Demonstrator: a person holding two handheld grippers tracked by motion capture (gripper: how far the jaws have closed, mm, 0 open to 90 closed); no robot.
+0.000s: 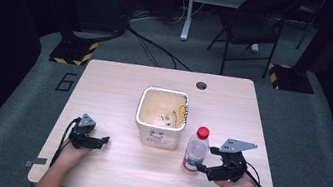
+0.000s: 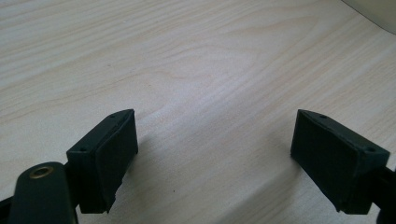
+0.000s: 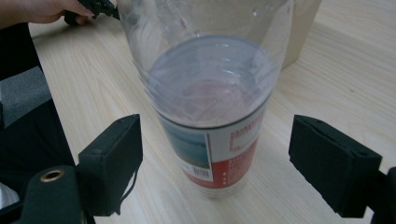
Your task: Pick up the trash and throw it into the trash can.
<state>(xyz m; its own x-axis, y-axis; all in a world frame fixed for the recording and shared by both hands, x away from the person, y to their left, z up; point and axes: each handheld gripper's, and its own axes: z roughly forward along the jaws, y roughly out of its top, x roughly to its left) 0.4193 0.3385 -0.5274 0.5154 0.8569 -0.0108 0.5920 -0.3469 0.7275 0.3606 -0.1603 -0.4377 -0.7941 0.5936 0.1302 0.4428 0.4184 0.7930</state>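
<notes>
Between the right gripper's (image 3: 215,163) parted fingers, the bottle (image 3: 210,107) stands upright, cap up, untouched.

This looks like a lab or test room set up for recording. A pale wood-grain table with a round cable hole (image 1: 201,85) stands on grey carpet (image 1: 27,97). Black-and-yellow hazard-striped stand bases (image 1: 74,51) sit at the upper left and upper right, black cables (image 1: 153,51) run across the floor, and a black folding chair (image 1: 253,26) stands by a white desk frame (image 1: 188,11) at the top.
</notes>
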